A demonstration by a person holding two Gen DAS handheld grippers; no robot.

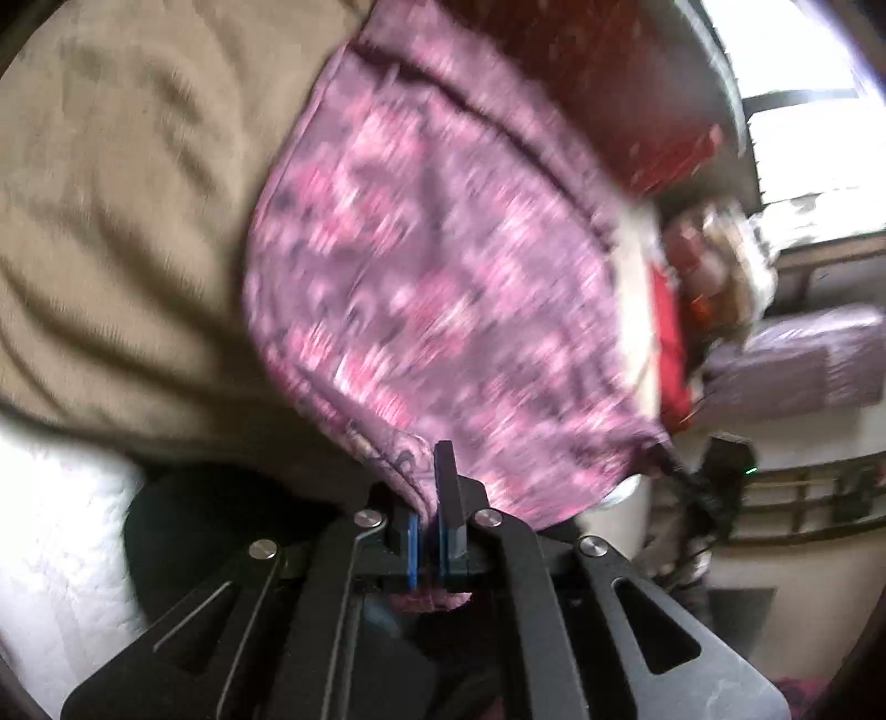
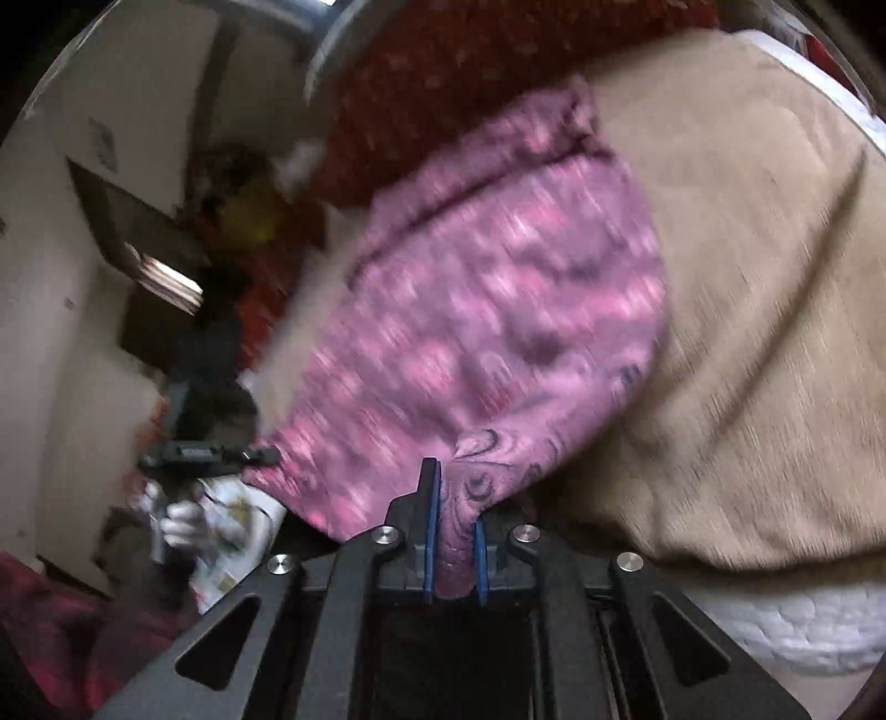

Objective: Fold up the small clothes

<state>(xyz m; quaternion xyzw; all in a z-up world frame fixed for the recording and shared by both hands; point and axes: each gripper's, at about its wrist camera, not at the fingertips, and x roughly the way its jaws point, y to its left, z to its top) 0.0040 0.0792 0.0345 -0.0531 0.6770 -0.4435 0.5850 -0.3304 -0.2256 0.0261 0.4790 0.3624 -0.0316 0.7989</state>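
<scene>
Left gripper [image 1: 429, 498] nearest the lens in the left wrist view — jaws pressed together on a corner of the pink patterned garment [image 1: 443, 277], a bit of the cloth poking out below the blue pads [image 1: 411, 545]. Right gripper [image 2: 451, 515] likewise pinches another bunched corner of the same garment [image 2: 487, 310], fabric wedged between its blue pads [image 2: 429, 554]. Both frames are motion-blurred.

The garment hangs stretched between the two grippers, its far end draped onto the tan blanket [image 1: 127, 221] that covers the surface ahead. In the right wrist view the left gripper [image 2: 266, 455] shows at the garment's other corner, with the person's hand [image 2: 180, 523] below it; the right gripper [image 1: 673, 462] shows the same way in the left wrist view, at the cloth's lower right corner.

White quilted bedding [image 2: 775, 626] sits just under the blanket's [image 2: 747, 304] near edge. Beyond the garment's far end lies a dark red dotted fabric [image 2: 454, 72], touching or overlapping it — cannot tell which. Farther right in the left wrist view, a folded purple cloth [image 1: 803, 360] lies well apart, with a bright window [image 1: 792, 50] behind.
</scene>
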